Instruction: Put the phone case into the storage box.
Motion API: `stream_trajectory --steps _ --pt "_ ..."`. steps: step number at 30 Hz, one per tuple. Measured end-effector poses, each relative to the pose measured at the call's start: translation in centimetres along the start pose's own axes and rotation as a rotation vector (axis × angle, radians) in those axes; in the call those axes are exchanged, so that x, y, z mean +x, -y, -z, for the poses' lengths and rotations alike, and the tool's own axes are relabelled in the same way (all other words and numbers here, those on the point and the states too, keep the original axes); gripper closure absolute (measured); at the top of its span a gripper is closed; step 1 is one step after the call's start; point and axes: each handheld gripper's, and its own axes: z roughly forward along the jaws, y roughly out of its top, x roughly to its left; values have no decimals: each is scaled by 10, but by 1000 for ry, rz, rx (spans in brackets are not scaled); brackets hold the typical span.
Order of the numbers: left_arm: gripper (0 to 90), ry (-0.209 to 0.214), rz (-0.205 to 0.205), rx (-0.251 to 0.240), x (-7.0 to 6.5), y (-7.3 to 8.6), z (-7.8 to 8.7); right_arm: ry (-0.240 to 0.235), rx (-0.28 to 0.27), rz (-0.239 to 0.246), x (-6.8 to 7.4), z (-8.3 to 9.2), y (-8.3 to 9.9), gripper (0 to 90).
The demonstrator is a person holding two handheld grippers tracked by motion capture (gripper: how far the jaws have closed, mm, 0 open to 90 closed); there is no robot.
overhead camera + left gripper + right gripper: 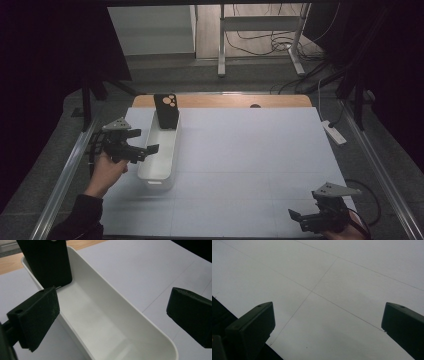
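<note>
White-sheeted table (pixel 240 165) in dark room; white bin (pixel 161 155), phone case (pixel 166 110), both grippers (pixel 134 147) (pixel 300 218) wide apart.

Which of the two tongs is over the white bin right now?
The left tongs, open, jaws straddling the bin near its near end. The right tongs, also open, sit far off at the mat's near right corner.

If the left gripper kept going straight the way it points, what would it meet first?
Probably the long white plastic bin: the open left gripper aims into its hollow, short of the black phone case leaning at the far end.
</note>
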Motion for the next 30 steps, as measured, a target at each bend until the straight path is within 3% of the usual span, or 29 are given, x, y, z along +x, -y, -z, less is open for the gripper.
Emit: stream_trajectory --steps 30 --pt "0 -8 -26 2 -45 40 28 4 0 1 0 0 0 0"
